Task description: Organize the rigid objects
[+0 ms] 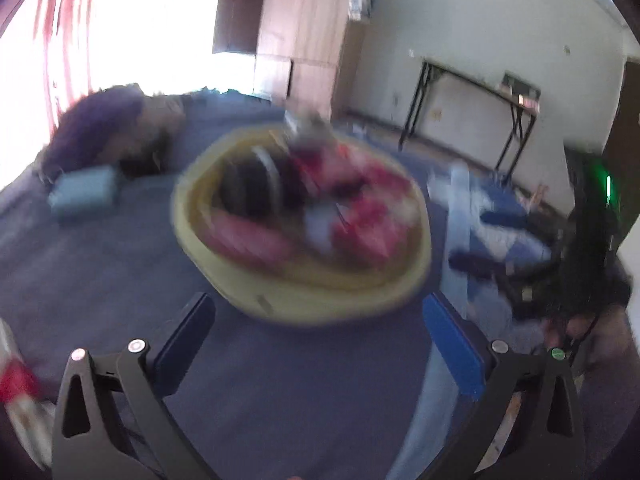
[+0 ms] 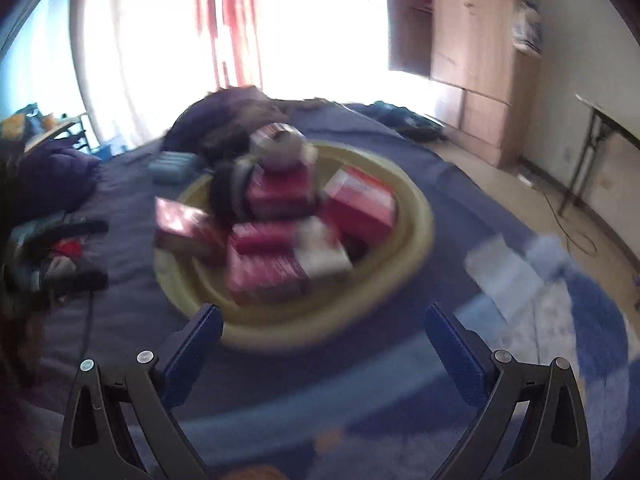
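A yellow oval basin (image 1: 280, 304) (image 2: 420, 216) rests on a blue bedspread and holds several red and pink boxes (image 2: 360, 200) (image 1: 360, 224), a dark round object (image 2: 230, 190) (image 1: 244, 188) and a metallic item (image 2: 280, 144) on top. Both views are blurred. My left gripper (image 1: 320, 320) is open just short of the basin's near rim, nothing between its fingers. My right gripper (image 2: 322, 328) is open too, with its left fingertip (image 2: 210, 320) over the basin's near rim and no object in its jaws. The other gripper (image 1: 588, 248) shows dark at the right edge of the left wrist view.
A light blue box (image 1: 84, 194) (image 2: 172, 166) lies beyond the basin near a dark purple bundle (image 1: 100, 120) (image 2: 224, 116). Pale blue and white cloth (image 1: 472, 208) (image 2: 520, 264) lies to the right. A red and white item (image 1: 16, 384) is at lower left. A wooden wardrobe (image 2: 472, 48) and a folding table (image 1: 472, 92) stand by the wall.
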